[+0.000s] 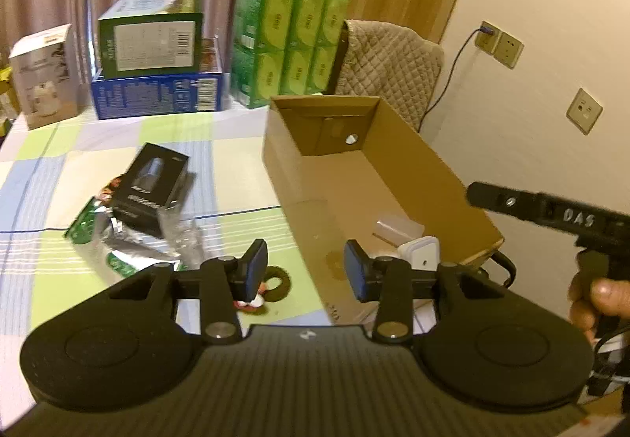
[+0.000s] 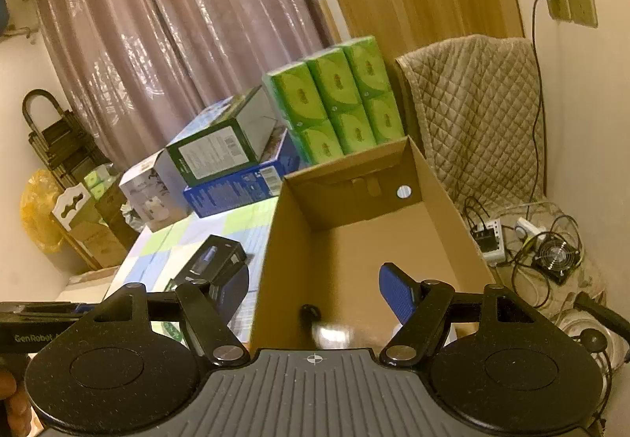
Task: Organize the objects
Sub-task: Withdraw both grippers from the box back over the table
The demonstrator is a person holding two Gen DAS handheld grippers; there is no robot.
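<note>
left gripper (image 1: 306, 271): jaws spread wide, nothing between the pads.
right gripper (image 2: 315, 299): jaws wide apart, holding nothing; hangs over the box's near end.
cardboard box (image 1: 409, 149): open, ahead and right of the left fingers; directly ahead of and below the right fingers.
in box: a white item (image 1: 423, 253) and a clear plastic piece (image 1: 397, 228), just beyond the left gripper's right pad. I judge those as already sorted.
left to do: black product box (image 1: 151, 186) lying on foil snack packets (image 1: 118, 240), ahead-left of the left fingers; a small round dark item (image 1: 277, 281) on the table, just past the left pad.
progress: looks early to mid; most loose items are outside the box.
next: probably the left gripper takes the black box.
</note>
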